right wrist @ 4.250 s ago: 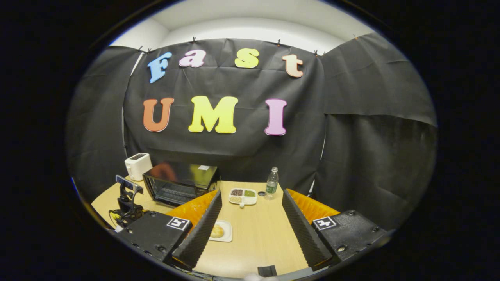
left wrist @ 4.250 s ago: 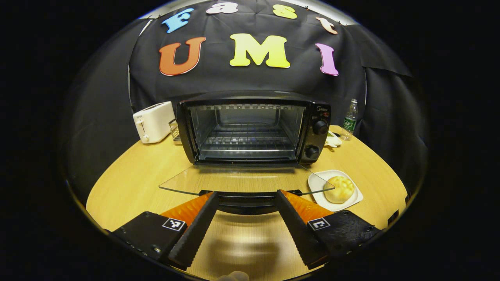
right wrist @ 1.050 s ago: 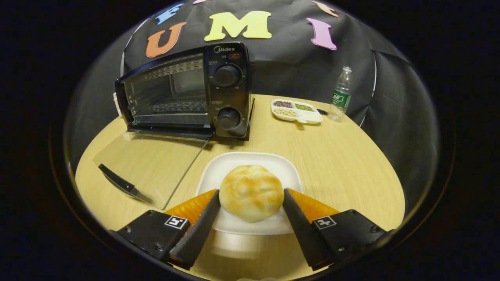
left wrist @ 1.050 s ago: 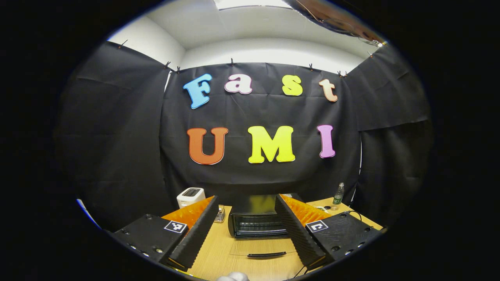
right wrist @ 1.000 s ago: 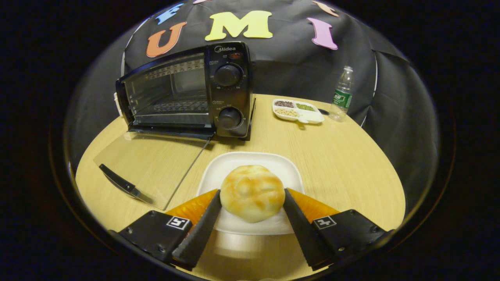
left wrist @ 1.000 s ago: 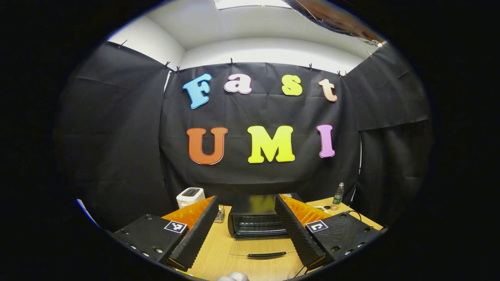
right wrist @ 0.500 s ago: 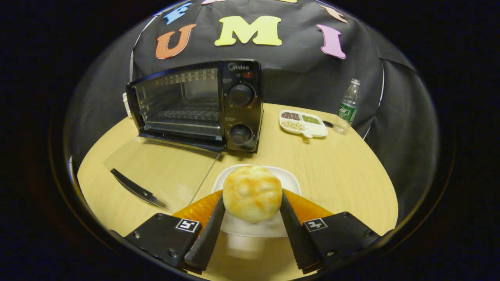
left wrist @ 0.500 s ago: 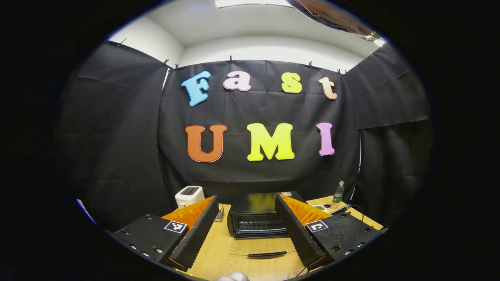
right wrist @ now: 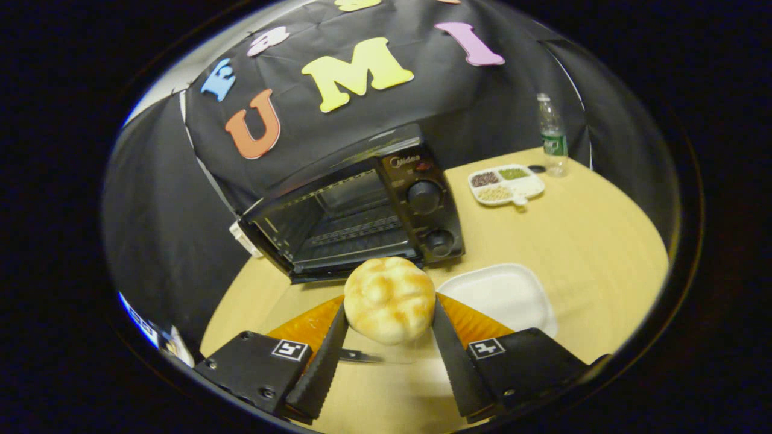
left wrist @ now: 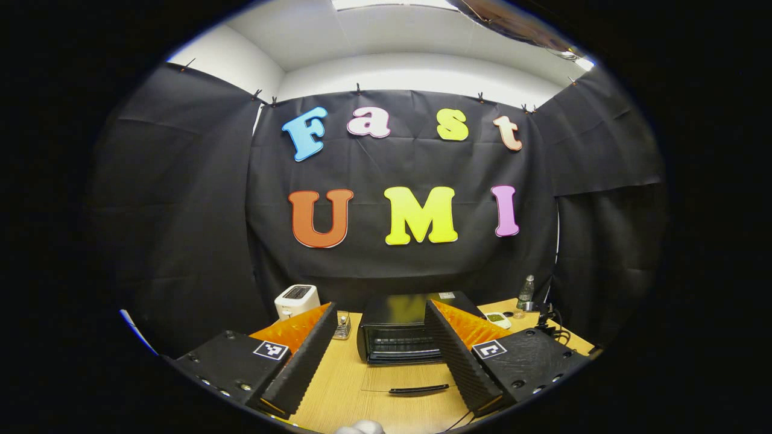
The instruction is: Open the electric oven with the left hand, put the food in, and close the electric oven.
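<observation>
A round, golden-mottled bun (right wrist: 389,299) is clamped between both fingers of the right tool (right wrist: 386,355) and held above the tabletop (right wrist: 603,241), clear of the empty white plate (right wrist: 503,293). The black electric oven (right wrist: 356,211) is seen toward the tabletop's far edge, door dropped open. The left tool (left wrist: 379,349) is held wide, gripping nothing.

I see a round, light wooden table (right wrist: 603,241) bearing the open electric oven (right wrist: 362,211), an empty white plate (right wrist: 503,292), a divided snack tray (right wrist: 506,184), a water bottle (right wrist: 552,138) and a white toaster (left wrist: 297,299).
</observation>
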`<state>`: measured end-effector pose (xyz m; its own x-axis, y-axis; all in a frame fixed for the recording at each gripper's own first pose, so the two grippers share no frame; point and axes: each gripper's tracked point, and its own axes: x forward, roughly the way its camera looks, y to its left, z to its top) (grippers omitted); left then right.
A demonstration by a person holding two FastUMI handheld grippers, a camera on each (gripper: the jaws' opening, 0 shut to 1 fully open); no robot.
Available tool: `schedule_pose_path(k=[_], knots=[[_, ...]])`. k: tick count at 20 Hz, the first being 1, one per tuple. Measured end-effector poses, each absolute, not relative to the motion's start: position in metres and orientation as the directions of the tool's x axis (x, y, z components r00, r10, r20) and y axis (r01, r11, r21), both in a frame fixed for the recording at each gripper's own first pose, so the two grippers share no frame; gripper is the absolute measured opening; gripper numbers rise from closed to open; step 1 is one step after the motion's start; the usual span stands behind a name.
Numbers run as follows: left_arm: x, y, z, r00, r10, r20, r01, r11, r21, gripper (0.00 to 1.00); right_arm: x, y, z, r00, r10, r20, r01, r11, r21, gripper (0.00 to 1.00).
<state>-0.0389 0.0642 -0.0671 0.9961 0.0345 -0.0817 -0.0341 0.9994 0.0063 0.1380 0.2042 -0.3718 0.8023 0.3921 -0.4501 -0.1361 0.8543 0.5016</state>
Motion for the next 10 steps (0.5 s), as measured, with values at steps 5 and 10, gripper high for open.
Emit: schedule_pose_path(k=[5,10], knots=[[-0.039,0.069,-0.072,0.995,0.029,-0.100,-0.027,0.999,0.021,0.95,0.143,0.272,-0.371,0.761,0.516,-0.394,-0.114,0.704,0.701,0.80],[-0.039,0.076,-0.073,0.994,0.036,-0.107,-0.033,0.999,0.027,0.95,0.162,0.312,-0.382,0.738,0.558,-0.378,-0.029,0.587,0.809,0.79]])
